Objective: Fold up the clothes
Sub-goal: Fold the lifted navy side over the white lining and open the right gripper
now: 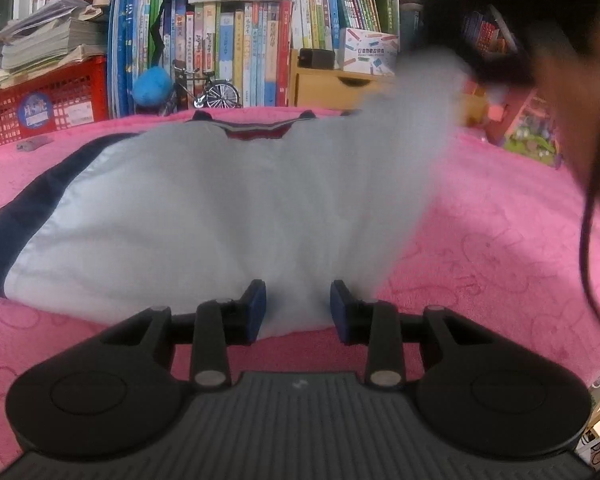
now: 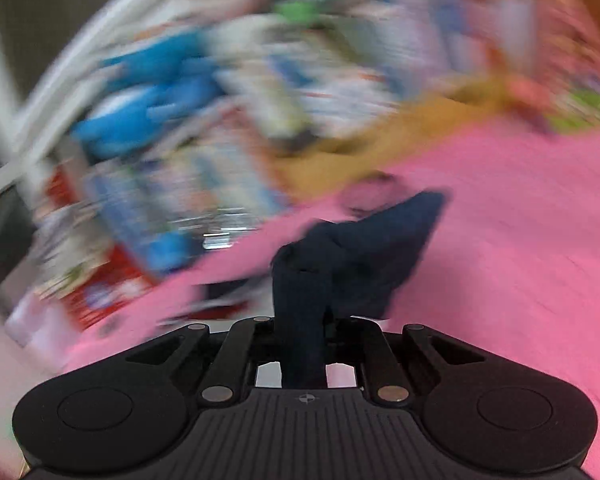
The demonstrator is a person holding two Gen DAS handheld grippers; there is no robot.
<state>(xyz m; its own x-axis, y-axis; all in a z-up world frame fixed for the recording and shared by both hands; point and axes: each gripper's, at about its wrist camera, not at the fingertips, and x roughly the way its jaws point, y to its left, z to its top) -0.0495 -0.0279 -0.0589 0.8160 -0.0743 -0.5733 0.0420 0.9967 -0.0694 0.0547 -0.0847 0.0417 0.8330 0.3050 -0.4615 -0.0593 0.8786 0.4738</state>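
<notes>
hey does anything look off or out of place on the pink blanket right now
The white shirt is not lying flat: its right side is pulled up off the pink blanket, blurred. The right gripper is shut on a dark navy sleeve. The left gripper sits open at the hem.

I see the white shirt with navy sleeves [image 1: 204,216] spread on the pink fleece blanket [image 1: 500,240], collar at the far end, near hem between my left gripper's [image 1: 298,310] parted fingers; its right side rises off the blanket; far behind stand the row of upright books [image 1: 228,48], a red plastic crate [image 1: 44,100] at far left; my right gripper [image 2: 300,344] pinches a navy sleeve [image 2: 360,256] above the blanket.
</notes>
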